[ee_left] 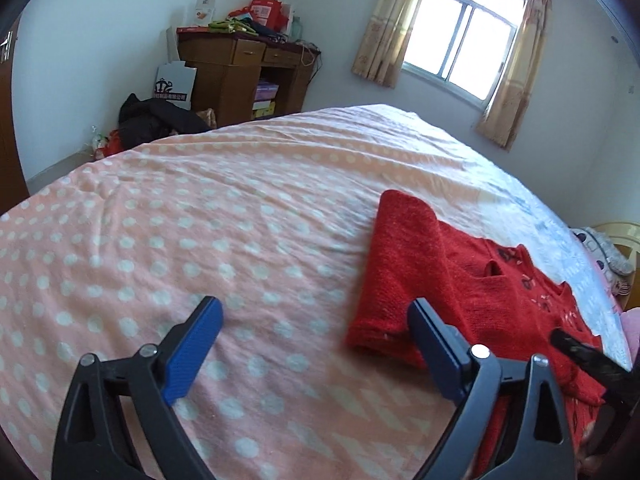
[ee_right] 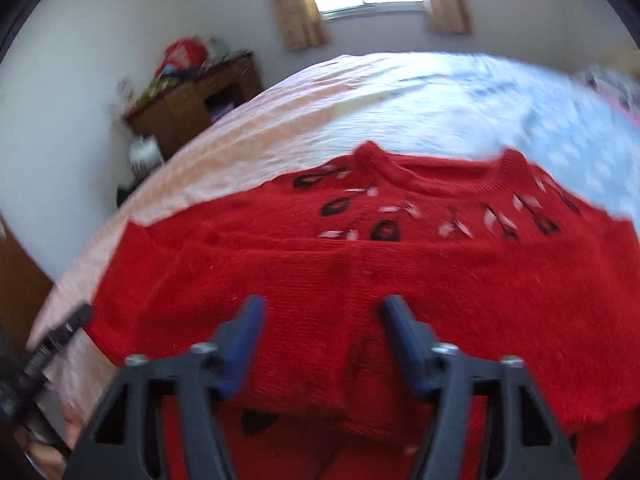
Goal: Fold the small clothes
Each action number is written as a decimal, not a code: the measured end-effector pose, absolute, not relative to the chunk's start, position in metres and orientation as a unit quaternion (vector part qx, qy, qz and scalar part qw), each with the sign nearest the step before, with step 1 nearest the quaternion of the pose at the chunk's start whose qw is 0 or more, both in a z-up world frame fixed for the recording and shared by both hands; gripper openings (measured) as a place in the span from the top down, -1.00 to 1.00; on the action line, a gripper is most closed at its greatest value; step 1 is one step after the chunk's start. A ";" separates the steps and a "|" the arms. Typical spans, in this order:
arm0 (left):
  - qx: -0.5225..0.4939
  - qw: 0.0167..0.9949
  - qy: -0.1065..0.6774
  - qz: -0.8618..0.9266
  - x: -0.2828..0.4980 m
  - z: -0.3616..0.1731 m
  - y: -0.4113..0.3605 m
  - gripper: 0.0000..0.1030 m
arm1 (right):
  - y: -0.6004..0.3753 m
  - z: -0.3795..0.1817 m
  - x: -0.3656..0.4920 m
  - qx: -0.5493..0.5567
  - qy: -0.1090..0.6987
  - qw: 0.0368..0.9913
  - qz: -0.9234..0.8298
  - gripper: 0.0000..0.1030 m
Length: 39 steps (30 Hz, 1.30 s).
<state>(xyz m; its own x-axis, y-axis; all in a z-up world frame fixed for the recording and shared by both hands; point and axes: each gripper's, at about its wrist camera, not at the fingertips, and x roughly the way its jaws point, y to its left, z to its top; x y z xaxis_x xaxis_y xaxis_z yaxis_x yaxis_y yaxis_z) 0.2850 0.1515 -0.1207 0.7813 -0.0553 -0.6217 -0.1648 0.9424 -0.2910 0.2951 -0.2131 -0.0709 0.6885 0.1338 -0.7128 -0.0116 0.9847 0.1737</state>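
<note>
A small red knitted sweater [ee_right: 400, 264] with black and pink embroidery near the collar lies on the bed, its sleeves folded across the front. In the left wrist view the sweater [ee_left: 436, 268] lies to the right. My left gripper [ee_left: 316, 312] is open and empty above the bedspread, its right finger at the sweater's left edge. My right gripper [ee_right: 322, 312] is open and empty just above the folded sleeves at the sweater's lower middle. The view is blurred.
The bed has a pink polka-dot bedspread [ee_left: 200, 240] that turns pale blue [ee_right: 480, 108] toward the far right. A wooden cabinet [ee_left: 244, 76] with clutter on top stands against the far wall, a dark bag [ee_left: 156, 118] beside it. A curtained window [ee_left: 460, 52] is behind.
</note>
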 end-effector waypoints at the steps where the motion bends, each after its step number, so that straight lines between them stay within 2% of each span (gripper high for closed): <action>1: -0.168 0.929 0.328 0.026 0.286 -0.120 0.152 -0.94 | -0.207 -0.073 0.296 0.061 0.399 0.914 0.036 0.43; 2: -0.169 0.930 0.327 0.021 0.286 -0.120 0.152 -0.98 | -0.204 -0.072 0.296 0.050 0.398 0.916 0.032 0.51; 3: -0.171 0.930 0.325 0.017 0.287 -0.120 0.153 -1.00 | -0.203 -0.070 0.298 0.046 0.399 0.915 0.036 0.78; 6: -0.177 0.931 0.318 0.013 0.285 -0.120 0.155 -1.00 | -0.201 -0.052 0.301 0.039 0.395 0.916 0.049 0.80; 16: -0.171 0.933 0.317 0.020 0.284 -0.121 0.152 -1.00 | -0.191 0.107 0.292 0.003 0.254 0.964 0.079 0.80; 23: -0.160 0.933 0.322 0.028 0.286 -0.121 0.151 -1.00 | -0.228 0.163 0.262 -0.005 0.186 0.982 0.044 0.80; 26: -0.156 0.933 0.323 0.030 0.287 -0.122 0.150 -1.00 | -0.257 0.161 0.254 0.003 0.188 0.982 0.024 0.80; 30: -0.151 0.933 0.326 0.034 0.289 -0.123 0.150 -1.00 | -0.302 0.131 0.247 0.016 0.219 0.975 -0.014 0.80; 39: -0.139 0.933 0.330 0.041 0.290 -0.124 0.147 -1.00 | -0.378 -0.019 0.248 0.054 0.367 0.924 -0.095 0.80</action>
<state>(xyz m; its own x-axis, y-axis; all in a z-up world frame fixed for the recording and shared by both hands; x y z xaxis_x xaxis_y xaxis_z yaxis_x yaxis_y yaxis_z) 0.2900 0.1466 -0.1238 0.7790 -0.0157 -0.6268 -0.1679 0.9579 -0.2328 0.2479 -0.3776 -0.0187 0.7130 -0.1353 -0.6880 0.2142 0.9763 0.0300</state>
